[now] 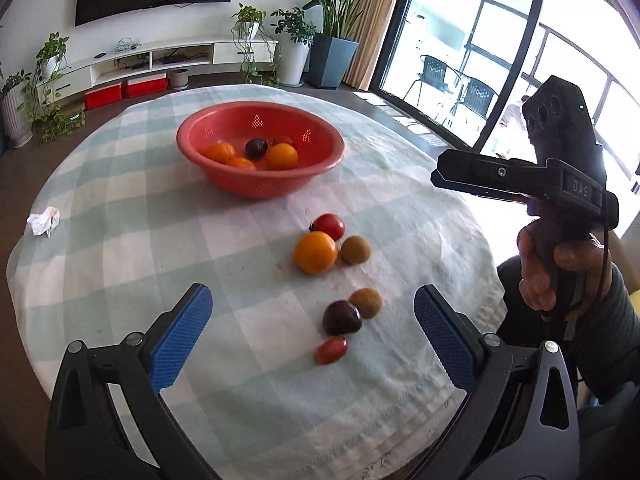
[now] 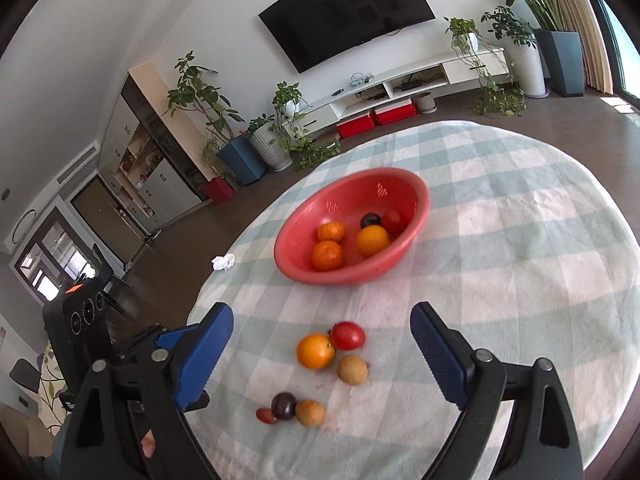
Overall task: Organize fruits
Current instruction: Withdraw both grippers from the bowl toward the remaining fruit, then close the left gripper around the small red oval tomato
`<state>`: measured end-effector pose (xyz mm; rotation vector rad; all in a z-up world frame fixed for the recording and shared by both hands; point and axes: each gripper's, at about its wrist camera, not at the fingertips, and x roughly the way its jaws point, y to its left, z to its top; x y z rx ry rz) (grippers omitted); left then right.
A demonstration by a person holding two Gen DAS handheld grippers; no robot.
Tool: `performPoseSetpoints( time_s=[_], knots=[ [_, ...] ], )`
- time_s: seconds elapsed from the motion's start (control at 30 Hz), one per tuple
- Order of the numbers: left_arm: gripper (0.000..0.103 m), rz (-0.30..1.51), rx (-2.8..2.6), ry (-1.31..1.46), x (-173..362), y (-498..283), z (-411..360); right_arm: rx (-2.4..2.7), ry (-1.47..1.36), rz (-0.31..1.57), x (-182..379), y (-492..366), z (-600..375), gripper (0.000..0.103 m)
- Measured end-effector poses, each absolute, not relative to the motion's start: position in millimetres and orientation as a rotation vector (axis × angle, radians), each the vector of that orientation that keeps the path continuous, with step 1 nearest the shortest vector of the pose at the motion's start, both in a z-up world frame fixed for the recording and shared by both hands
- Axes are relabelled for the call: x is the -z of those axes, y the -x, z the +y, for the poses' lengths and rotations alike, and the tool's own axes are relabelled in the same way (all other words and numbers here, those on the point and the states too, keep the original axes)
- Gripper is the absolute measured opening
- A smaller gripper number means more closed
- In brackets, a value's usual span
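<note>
Red bowl (image 2: 384, 270) on the checked desk (image 2: 520, 240) holds five fruits: three oranges (image 2: 327, 255), one dark plum (image 2: 370, 220), one red tomato (image 2: 394, 220). Six lie loose on the cloth nearer the camera: one orange (image 1: 315, 252), two brown fruits (image 1: 356, 249), one plum (image 1: 342, 317), and what look like two tomatoes (image 1: 329, 227), one blurred. Left tool (image 1: 312, 332) and right tool (image 2: 322, 360) both spread wide, nothing between the pads.

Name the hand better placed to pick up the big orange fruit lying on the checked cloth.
Probably right: the orange fruit lies near, between the right gripper's open jaws. The left gripper is open too, but dark and tan fruits lie before it.
</note>
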<state>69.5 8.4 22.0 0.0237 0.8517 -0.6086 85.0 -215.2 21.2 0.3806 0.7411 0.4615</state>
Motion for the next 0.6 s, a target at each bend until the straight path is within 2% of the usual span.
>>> performPoseSetpoints(
  time_s=[0.27, 0.53, 0.6],
  knots=[
    [0.102, 0.92, 0.678, -0.287, 12.3, -33.1, -28.2, -0.436, -0.365, 0.825, 16.4, -32.4, -204.8, 0.089],
    [0.102, 0.953, 0.738, -0.361, 19.2, -49.1, -37.1, -0.472, -0.336, 0.84, 20.8, -15.8, -191.7, 0.08],
    [0.098, 0.968, 0.759, -0.365, 20.1, -53.5, -37.1, -0.476, -0.331, 0.839, 20.7, -13.9, -190.3, 0.079]
  ],
)
